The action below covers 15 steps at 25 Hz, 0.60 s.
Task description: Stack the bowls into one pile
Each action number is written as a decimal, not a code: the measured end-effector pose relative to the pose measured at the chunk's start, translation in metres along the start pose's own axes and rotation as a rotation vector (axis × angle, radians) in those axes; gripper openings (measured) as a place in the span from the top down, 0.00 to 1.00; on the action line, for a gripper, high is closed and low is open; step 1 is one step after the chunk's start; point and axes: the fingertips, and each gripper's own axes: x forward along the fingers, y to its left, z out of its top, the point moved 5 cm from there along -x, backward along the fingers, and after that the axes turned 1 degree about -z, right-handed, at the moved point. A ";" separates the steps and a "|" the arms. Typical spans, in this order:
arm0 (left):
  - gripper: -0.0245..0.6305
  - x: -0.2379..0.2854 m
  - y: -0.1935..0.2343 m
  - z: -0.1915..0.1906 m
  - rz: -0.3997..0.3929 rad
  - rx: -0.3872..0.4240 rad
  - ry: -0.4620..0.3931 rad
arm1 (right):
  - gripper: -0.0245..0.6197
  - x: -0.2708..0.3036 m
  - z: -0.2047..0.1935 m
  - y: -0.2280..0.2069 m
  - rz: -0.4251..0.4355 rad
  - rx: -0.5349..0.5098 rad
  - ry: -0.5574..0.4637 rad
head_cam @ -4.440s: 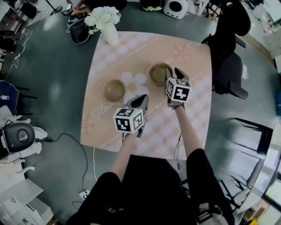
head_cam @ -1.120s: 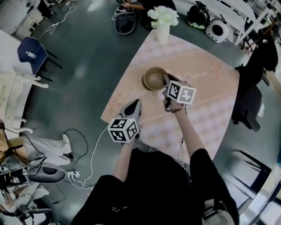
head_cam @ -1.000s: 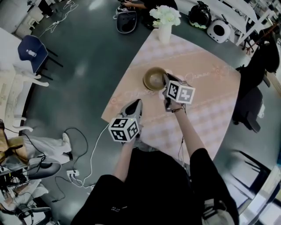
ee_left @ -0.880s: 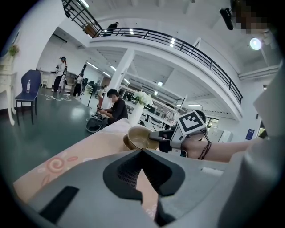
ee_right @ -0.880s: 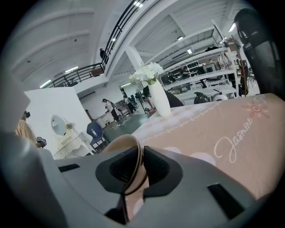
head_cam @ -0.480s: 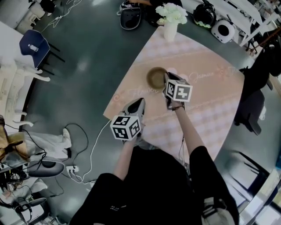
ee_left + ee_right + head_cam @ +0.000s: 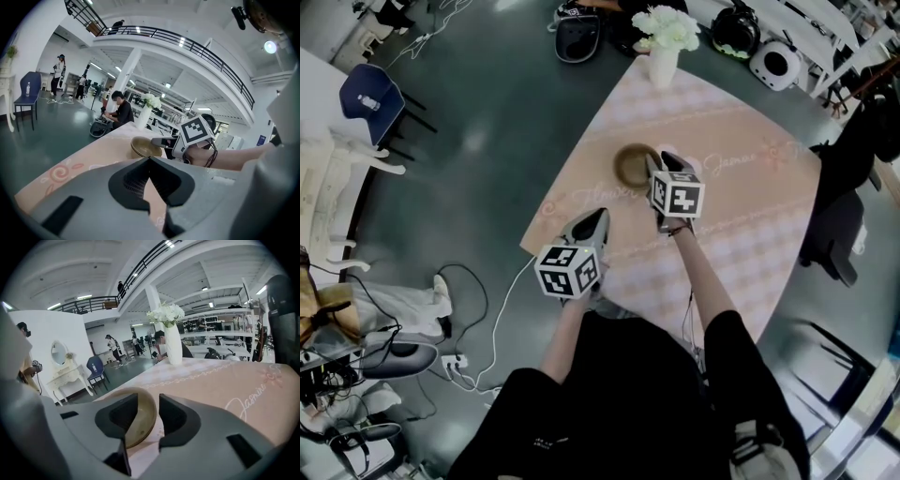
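Note:
The brown bowls stand as one pile (image 7: 630, 167) on the pink table (image 7: 741, 216), toward its far left side. My right gripper (image 7: 659, 161) sits at the pile's right rim. In the right gripper view the bowl rim (image 7: 140, 420) lies between the jaws, which have just been opening; the pads stand off it, so my right gripper (image 7: 148, 399) is open. My left gripper (image 7: 600, 216) hovers nearer to me, over the table's near left edge, shut and empty. In the left gripper view my left gripper (image 7: 150, 159) points at the pile (image 7: 144, 146).
A white vase of white flowers (image 7: 664, 47) stands at the table's far corner. A dark office chair (image 7: 844, 216) is beyond the right edge and a blue chair (image 7: 370, 103) far left. A seated person (image 7: 119, 110) is behind the table.
Two separate bowls at first are now one pile. In the last second the right gripper has shifted slightly at the pile's rim. The left gripper has stayed put.

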 end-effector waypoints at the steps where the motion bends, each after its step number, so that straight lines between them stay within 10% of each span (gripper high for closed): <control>1: 0.97 -0.001 0.000 0.000 -0.001 0.000 -0.001 | 0.75 0.000 -0.001 -0.001 -0.004 0.011 -0.002; 15: 0.97 -0.012 -0.020 0.033 -0.087 0.069 -0.111 | 0.96 -0.081 0.004 -0.012 0.156 0.260 -0.153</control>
